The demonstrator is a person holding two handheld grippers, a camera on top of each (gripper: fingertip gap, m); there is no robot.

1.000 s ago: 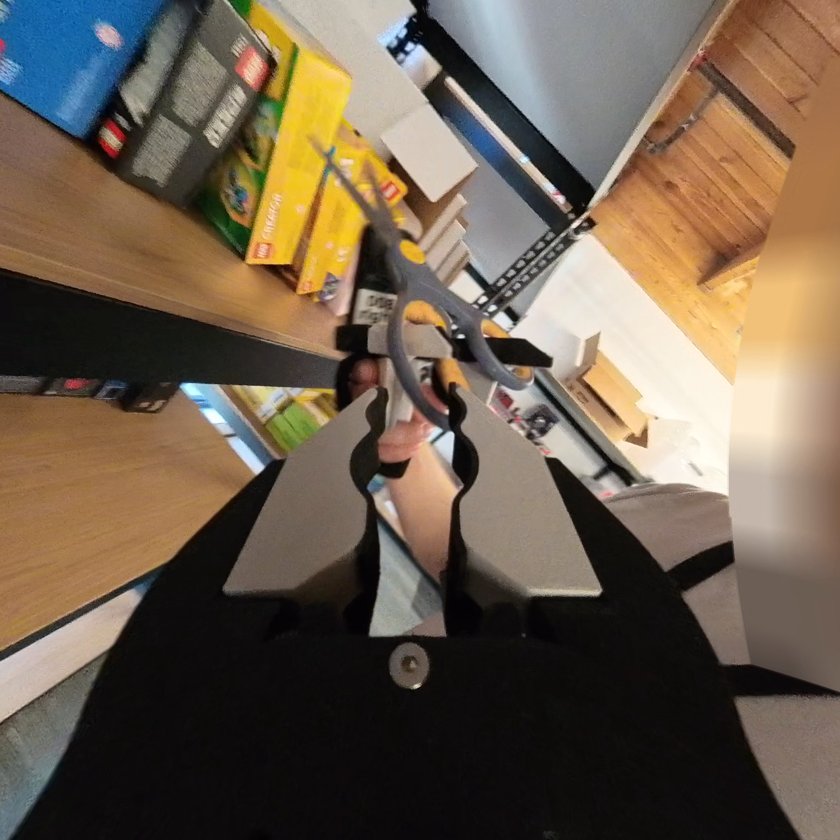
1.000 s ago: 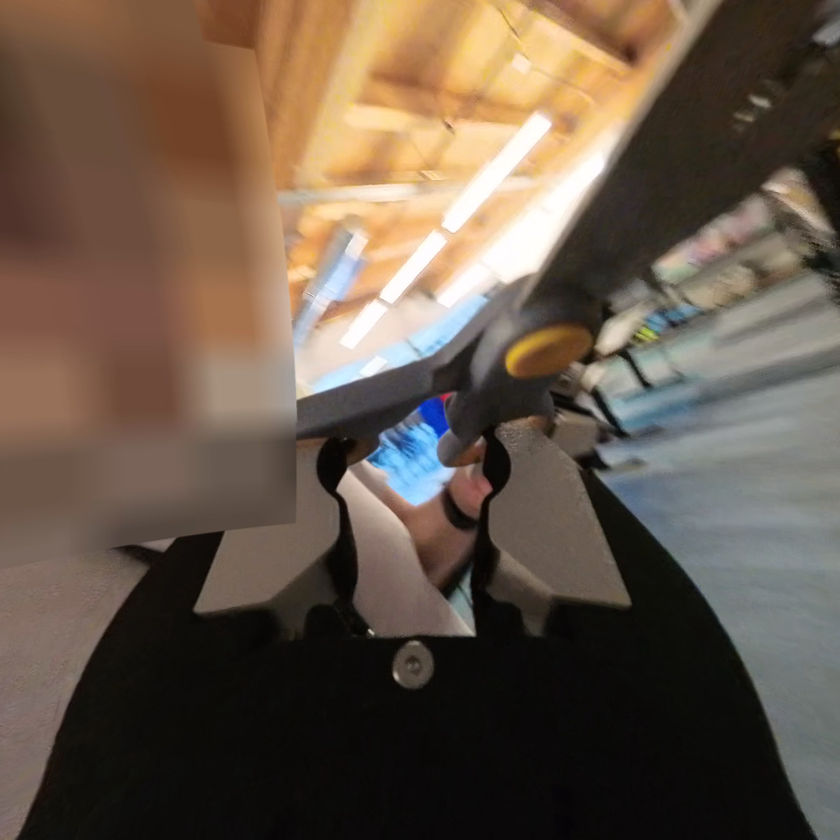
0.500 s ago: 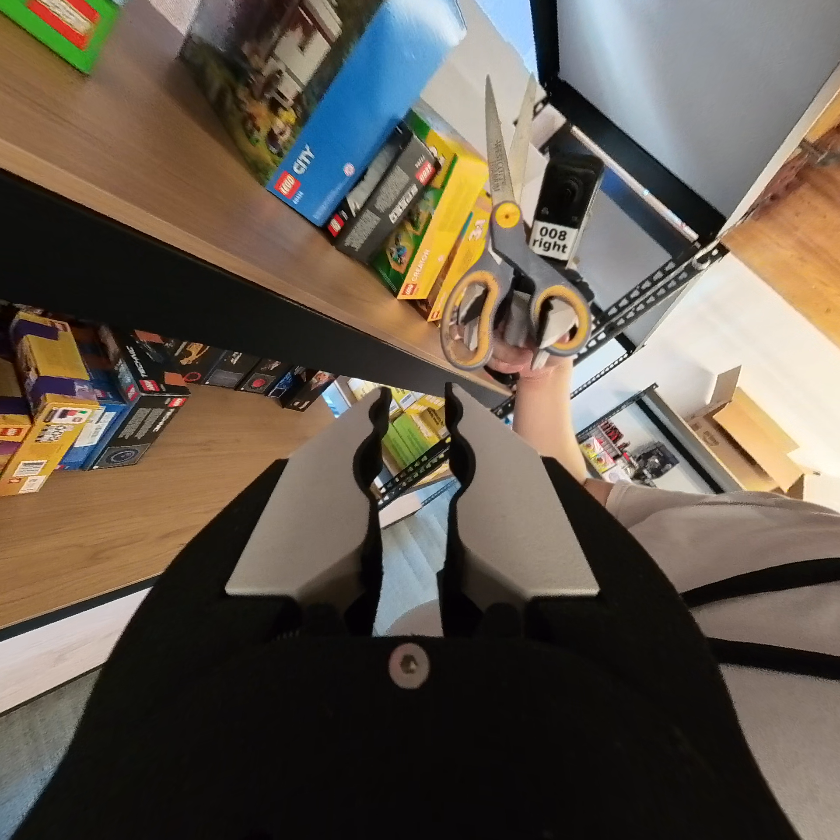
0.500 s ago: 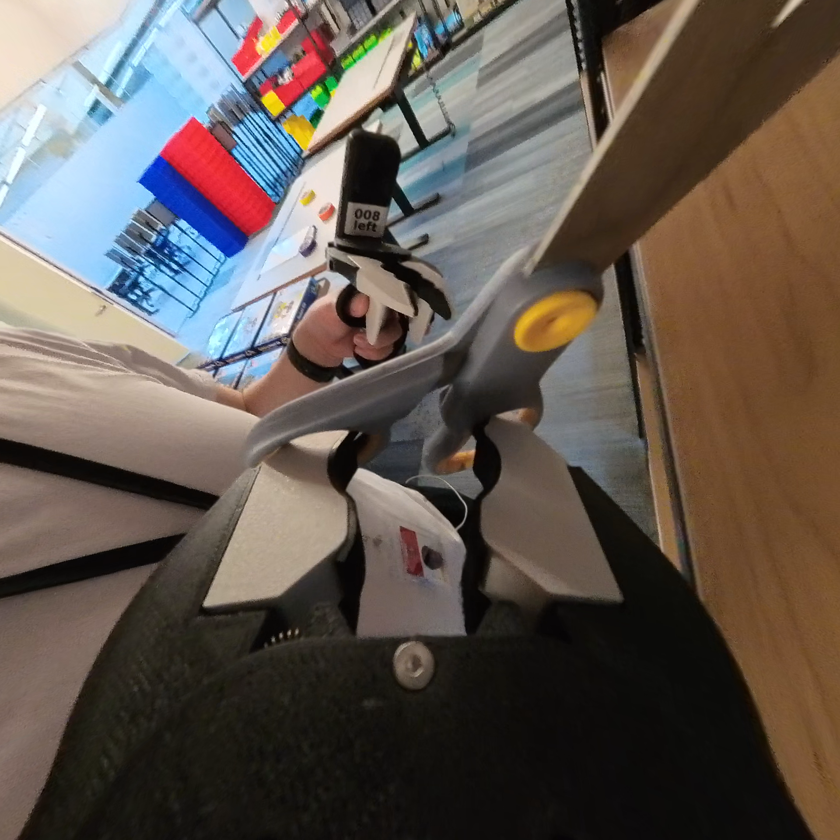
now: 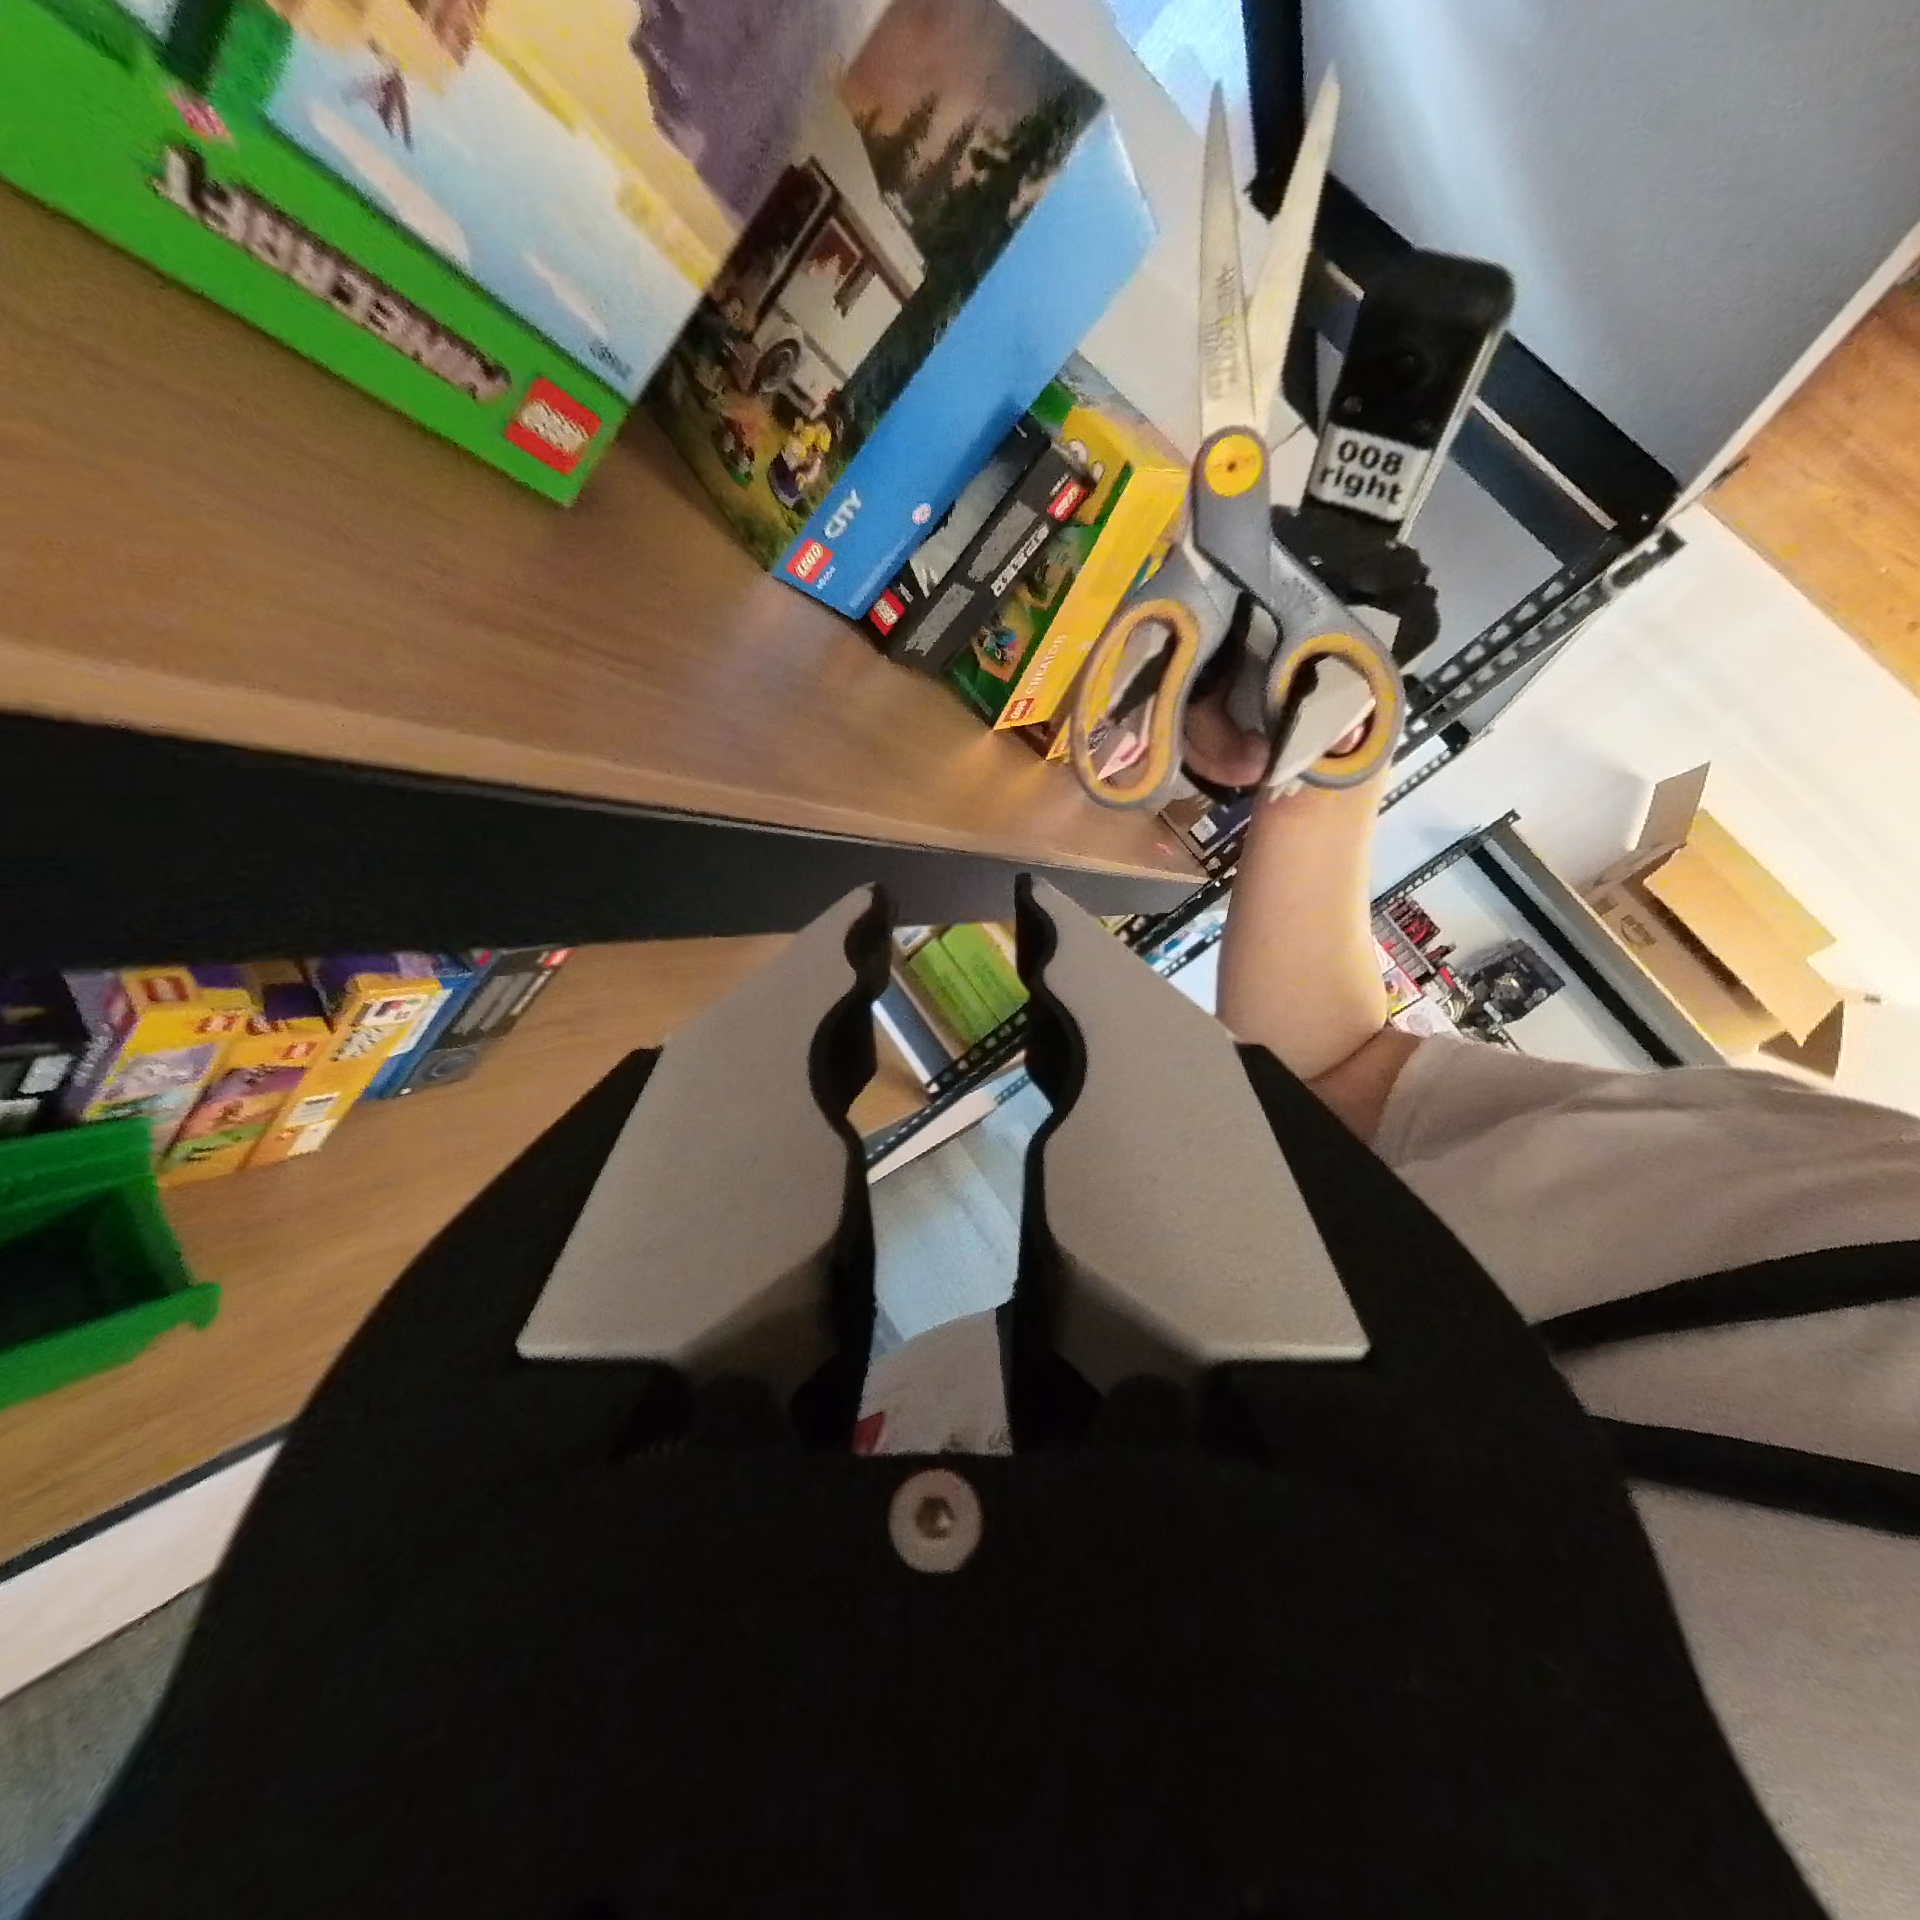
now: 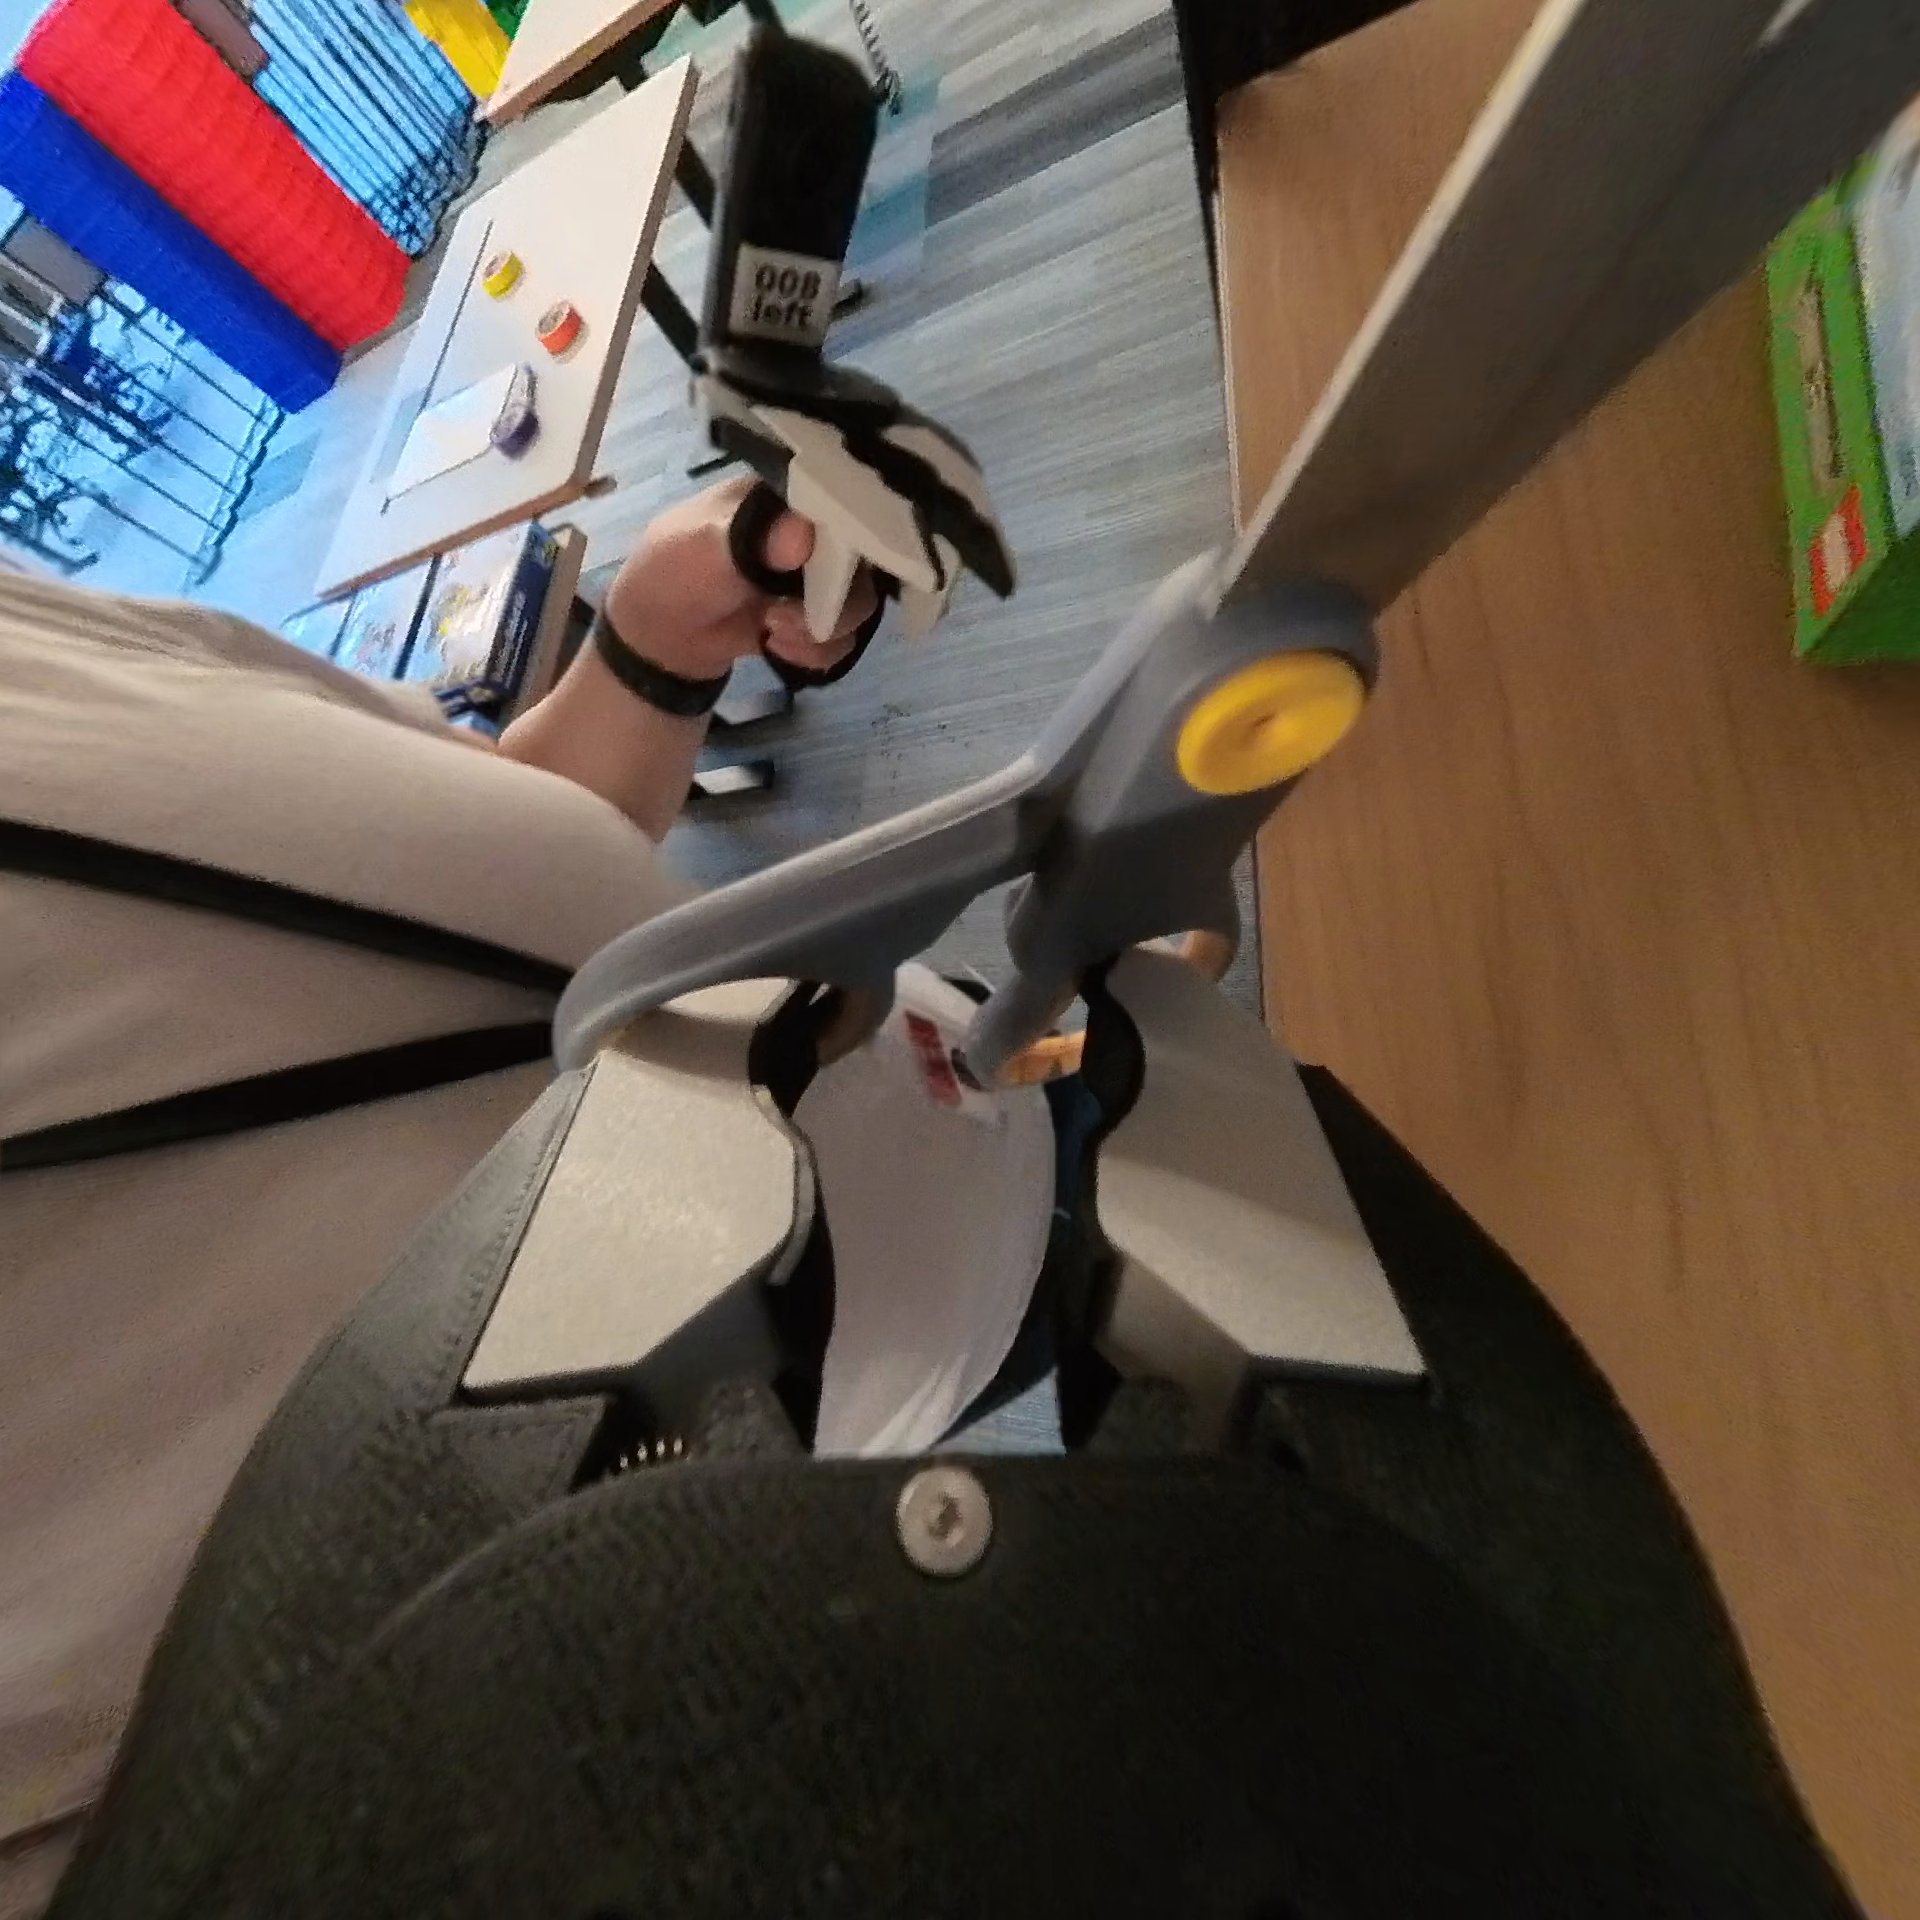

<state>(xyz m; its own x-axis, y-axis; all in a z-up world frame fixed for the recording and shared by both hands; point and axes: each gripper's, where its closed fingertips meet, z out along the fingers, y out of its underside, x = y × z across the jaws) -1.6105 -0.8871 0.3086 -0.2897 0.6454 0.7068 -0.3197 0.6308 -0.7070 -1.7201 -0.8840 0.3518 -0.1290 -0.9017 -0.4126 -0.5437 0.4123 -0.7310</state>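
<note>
Wooden shelves [image 5: 343, 582] with black front edges fill the space ahead of you, two levels of them in the left wrist view, both carrying toy boxes. On the upper level you can count one green box [image 5: 312, 239] nearest the camera, one blue box [image 5: 935, 343] beside it, then a black box [image 5: 987, 551] and a yellow box [image 5: 1091, 582] packed close together; the lower level holds a row of smaller boxes [image 5: 260, 1049] too blurred to count, and a green bin [image 5: 83, 1257]. Your left gripper [image 5: 943, 914] is empty, its two fingers a small way apart with only air between them. Your right gripper [image 6: 961, 1023] has its jaws clamped on one pair of scissors [image 6: 1195, 790], gripping the grey and yellow handle loops, with the two blades pointing away past the yellow pivot. From the left wrist view the scissors [image 5: 1236, 540] stand up in front of the shelf, blades slightly parted at the tips. In the right wrist view your left hand [image 6: 717, 592] holds the other tool well apart from the scissors, and behind it one white table [image 6: 520, 343] carries three rolls of tape [image 6: 561, 327]: one yellow, one orange, one purple.
</note>
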